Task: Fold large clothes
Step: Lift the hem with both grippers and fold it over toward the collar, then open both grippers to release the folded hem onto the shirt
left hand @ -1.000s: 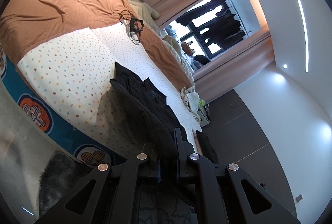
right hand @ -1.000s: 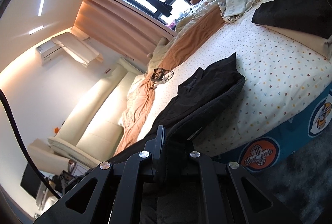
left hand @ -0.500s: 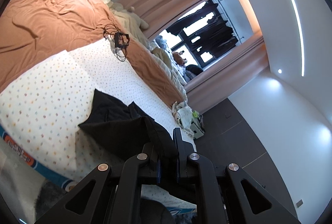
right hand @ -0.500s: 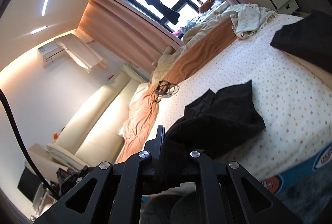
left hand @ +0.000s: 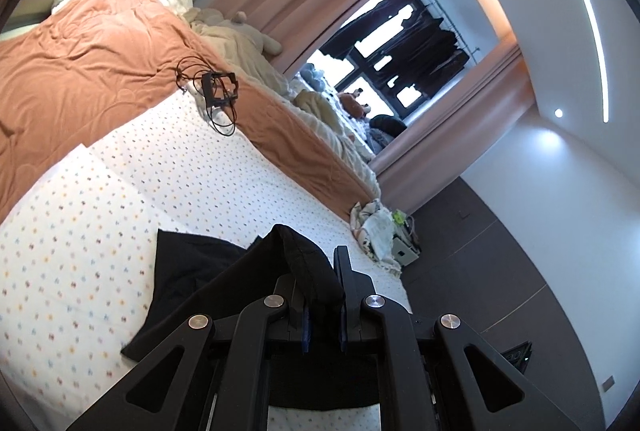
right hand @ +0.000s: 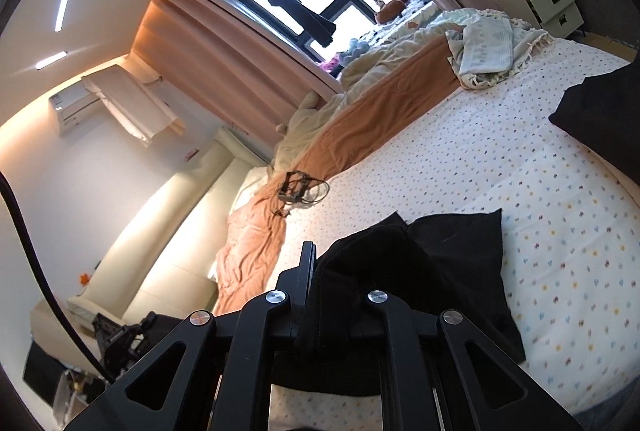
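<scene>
Black fabric of the garment point(left hand: 192, 271) pinched in both tongs. Left tongs point(left hand: 320, 295): nearly pressed together, clamped on a bunched fold of the garment that rises between the fingers point(left hand: 343, 271). Right tongs point(right hand: 320, 287): nearly pressed together, gripping a thick wad of the same garment point(right hand: 440, 263), which covers the right-hand finger completely. Remainder of the garment spread flat on the dotted white sheet point(left hand: 80, 231) of the bed, trailing from both grips toward the near edge. Orange blanket point(left hand: 80, 71) further up the bed, well apart from the garment. Black cable bundle point(left hand: 216, 95) at the border of blanket and sheet. Second dark cloth point(right hand: 600, 119) at the right edge of the right wrist view, lying apart from the held garment.
</scene>
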`<state>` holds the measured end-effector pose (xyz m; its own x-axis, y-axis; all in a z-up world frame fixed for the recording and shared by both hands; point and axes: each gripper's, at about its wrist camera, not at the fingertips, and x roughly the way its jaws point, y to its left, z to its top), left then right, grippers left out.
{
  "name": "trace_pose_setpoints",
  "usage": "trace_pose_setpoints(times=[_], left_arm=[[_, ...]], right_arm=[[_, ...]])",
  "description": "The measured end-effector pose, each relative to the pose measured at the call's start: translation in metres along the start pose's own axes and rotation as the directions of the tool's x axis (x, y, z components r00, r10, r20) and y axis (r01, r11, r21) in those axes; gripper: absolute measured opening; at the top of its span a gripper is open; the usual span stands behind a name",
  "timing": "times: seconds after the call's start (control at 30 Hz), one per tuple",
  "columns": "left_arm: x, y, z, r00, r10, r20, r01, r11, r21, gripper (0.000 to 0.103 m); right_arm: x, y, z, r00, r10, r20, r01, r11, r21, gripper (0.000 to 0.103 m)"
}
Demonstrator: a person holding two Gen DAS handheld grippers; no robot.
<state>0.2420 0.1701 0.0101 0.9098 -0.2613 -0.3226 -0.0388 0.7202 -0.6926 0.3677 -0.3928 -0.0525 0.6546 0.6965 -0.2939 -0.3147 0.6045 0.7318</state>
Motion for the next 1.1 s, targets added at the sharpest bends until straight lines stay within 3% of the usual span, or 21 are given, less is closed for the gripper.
trace_pose_setpoints(times=[0.3, 0.53, 0.6, 0.63, 0.67, 0.7, 0.73, 0.8, 0.93, 1.1], left_arm=[[0.090, 0.041, 0.026, 0.996, 0.075, -0.057, -0.075, 0.997, -0.011, 0.010], [0.157, 0.089, 0.025, 0.985, 0.143, -0.092, -0.148, 0.988, -0.047, 0.013], [0.175, 0.103, 0.023, 0.983, 0.135, -0.122, -0.145, 0.987, -0.073, 0.023], [0.183, 0.108, 0.022, 0.983, 0.128, -0.134, -0.139, 0.987, -0.081, 0.039], [0.187, 0.110, 0.021, 0.982, 0.136, -0.134, -0.147, 0.986, -0.078, 0.064], [0.190, 0.112, 0.020, 0.979, 0.161, -0.123, -0.171, 0.983, -0.067, 0.076], [0.189, 0.114, 0.019, 0.978, 0.184, -0.103, -0.190, 0.980, -0.057, 0.089], [0.185, 0.117, 0.015, 0.977, 0.202, -0.072, -0.205, 0.978, -0.045, 0.090], [0.186, 0.130, 0.005, 0.962, 0.252, -0.103, -0.257, 0.966, -0.038, 0.090], [0.178, 0.145, -0.013, 0.935, 0.335, -0.119, -0.337, 0.942, 0.000, 0.089]], right_arm=[[0.079, -0.040, 0.025, 0.997, -0.050, -0.051, 0.051, 0.998, 0.023, 0.011], [0.140, -0.081, 0.029, 0.990, -0.108, -0.095, 0.112, 0.993, 0.036, 0.012], [0.154, -0.088, 0.031, 0.984, -0.146, -0.102, 0.149, 0.988, 0.031, 0.022], [0.161, -0.092, 0.032, 0.978, -0.182, -0.106, 0.185, 0.983, 0.022, 0.036], [0.169, -0.096, 0.032, 0.969, -0.219, -0.112, 0.222, 0.975, 0.016, 0.046], [0.171, -0.098, 0.031, 0.965, -0.237, -0.112, 0.240, 0.971, 0.016, 0.069], [0.173, -0.101, 0.030, 0.961, -0.258, -0.103, 0.261, 0.965, 0.014, 0.082], [0.172, -0.107, 0.027, 0.957, -0.273, -0.100, 0.275, 0.961, 0.015, 0.084], [0.170, -0.120, 0.017, 0.946, -0.298, -0.126, 0.303, 0.953, 0.022, 0.084], [0.164, -0.134, 0.006, 0.922, -0.354, -0.159, 0.360, 0.933, 0.010, 0.083]])
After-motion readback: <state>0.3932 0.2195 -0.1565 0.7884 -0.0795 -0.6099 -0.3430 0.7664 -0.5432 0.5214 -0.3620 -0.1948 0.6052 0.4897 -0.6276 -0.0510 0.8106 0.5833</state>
